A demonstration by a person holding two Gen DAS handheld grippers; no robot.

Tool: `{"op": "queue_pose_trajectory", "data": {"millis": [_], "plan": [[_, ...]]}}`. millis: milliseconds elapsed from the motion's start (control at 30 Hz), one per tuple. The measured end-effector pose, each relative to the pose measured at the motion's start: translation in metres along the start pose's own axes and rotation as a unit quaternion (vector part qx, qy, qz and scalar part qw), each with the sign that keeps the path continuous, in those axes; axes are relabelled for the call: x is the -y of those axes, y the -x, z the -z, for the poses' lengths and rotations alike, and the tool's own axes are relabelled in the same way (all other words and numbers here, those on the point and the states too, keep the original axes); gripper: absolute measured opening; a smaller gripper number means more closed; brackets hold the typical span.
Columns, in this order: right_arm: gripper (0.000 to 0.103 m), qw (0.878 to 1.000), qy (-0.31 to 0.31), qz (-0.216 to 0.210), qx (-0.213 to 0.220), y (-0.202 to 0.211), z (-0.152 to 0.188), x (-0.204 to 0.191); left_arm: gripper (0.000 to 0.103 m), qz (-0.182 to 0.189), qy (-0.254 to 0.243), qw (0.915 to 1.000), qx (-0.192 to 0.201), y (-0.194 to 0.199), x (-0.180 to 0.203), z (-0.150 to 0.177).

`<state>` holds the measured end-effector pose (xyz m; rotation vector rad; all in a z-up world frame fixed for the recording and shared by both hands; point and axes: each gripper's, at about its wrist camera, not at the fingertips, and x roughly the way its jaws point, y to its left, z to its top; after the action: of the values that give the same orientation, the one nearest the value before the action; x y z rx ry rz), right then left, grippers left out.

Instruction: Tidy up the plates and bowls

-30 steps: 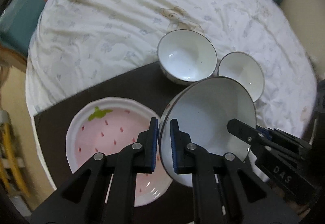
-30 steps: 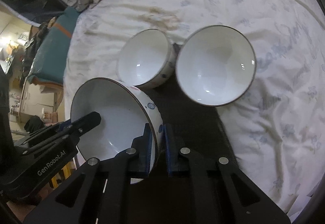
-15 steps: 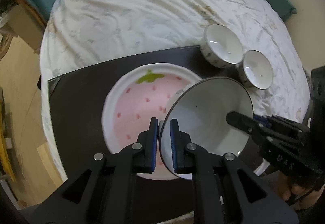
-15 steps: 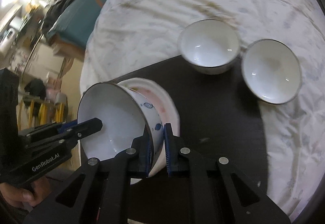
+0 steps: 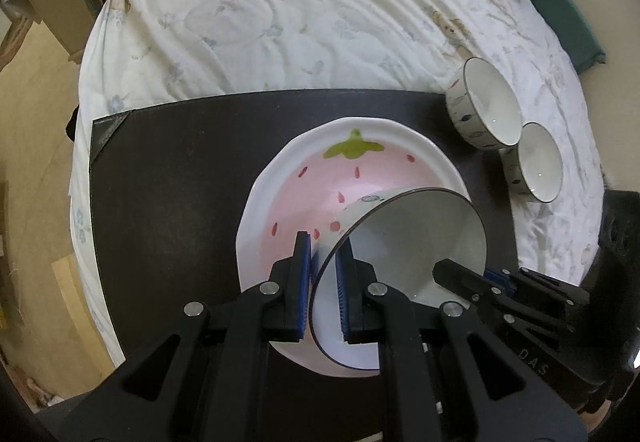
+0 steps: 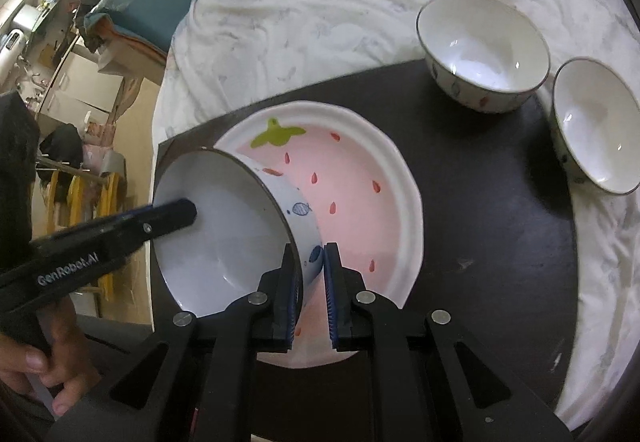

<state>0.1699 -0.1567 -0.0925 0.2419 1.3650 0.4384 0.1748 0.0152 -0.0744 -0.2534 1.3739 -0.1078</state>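
Observation:
A large white bowl (image 5: 404, 242) with a dark rim and small fish marks hangs over the pink strawberry plate (image 5: 320, 185). My left gripper (image 5: 323, 274) is shut on its near rim. My right gripper (image 6: 311, 274) is shut on the opposite rim of the same bowl (image 6: 224, 226), above the plate (image 6: 352, 185). The bowl is tilted. Two smaller white bowls stand apart to the right, one (image 5: 486, 109) (image 6: 482, 49) farther back, one (image 5: 538, 167) (image 6: 596, 125) nearer.
The plate lies on a dark mat (image 5: 172, 177) (image 6: 492, 201) spread on a bed with a white patterned sheet (image 5: 280, 9). The floor (image 5: 36, 145) drops away at the left. Furniture and clutter (image 6: 60, 25) stand beyond the bed.
Both grippers carried the large bowl left, from beside the two small bowls to over the strawberry plate, and it now sits lower. Both grips are unchanged.

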Motion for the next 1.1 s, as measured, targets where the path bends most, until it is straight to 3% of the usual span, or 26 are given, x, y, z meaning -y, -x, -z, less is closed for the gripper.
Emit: {"op": "queue_pose_trajectory", "data": {"millis": [467,1100], "plan": [[0.016,0.999,-0.042,-0.017,-0.013,-0.011,-0.009,0.016,0.01,-0.008,0.008,0.9999,-0.001,-0.015,0.002,-0.01],[0.018,0.999,-0.04,-0.02,-0.012,-0.006,-0.009,0.018,0.012,-0.024,-0.006,0.9994,0.024,-0.005,0.006,-0.008]]}}
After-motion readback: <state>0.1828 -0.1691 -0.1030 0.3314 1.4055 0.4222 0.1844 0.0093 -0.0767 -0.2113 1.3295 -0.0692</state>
